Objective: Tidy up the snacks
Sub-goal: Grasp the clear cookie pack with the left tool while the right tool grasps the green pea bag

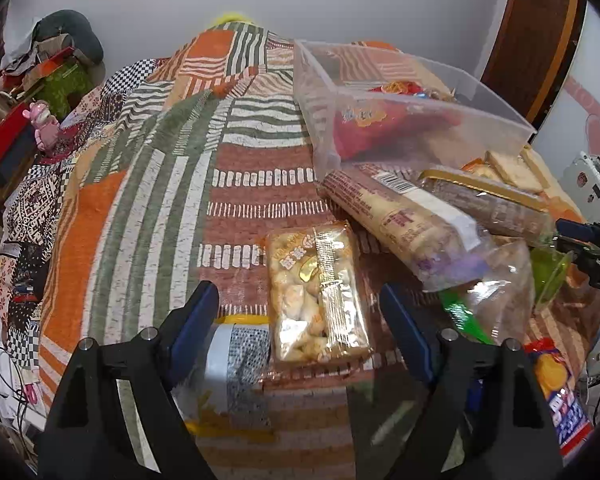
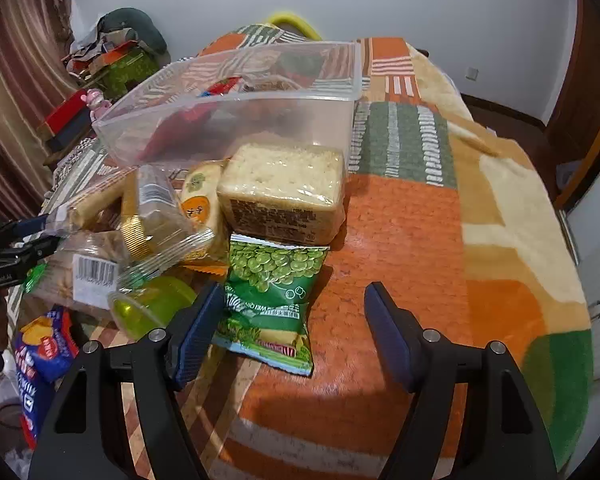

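My left tool hangs spread over the clear pastry pack, right tool spread by the green pea bag; slick wrappers could slip.

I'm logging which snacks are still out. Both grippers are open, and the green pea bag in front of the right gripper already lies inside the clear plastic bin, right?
Not quite. Both the left gripper and right gripper are open, but the green pea bag lies on the blanket, in front of the clear plastic bin, not inside it. The right wrist view shows this.
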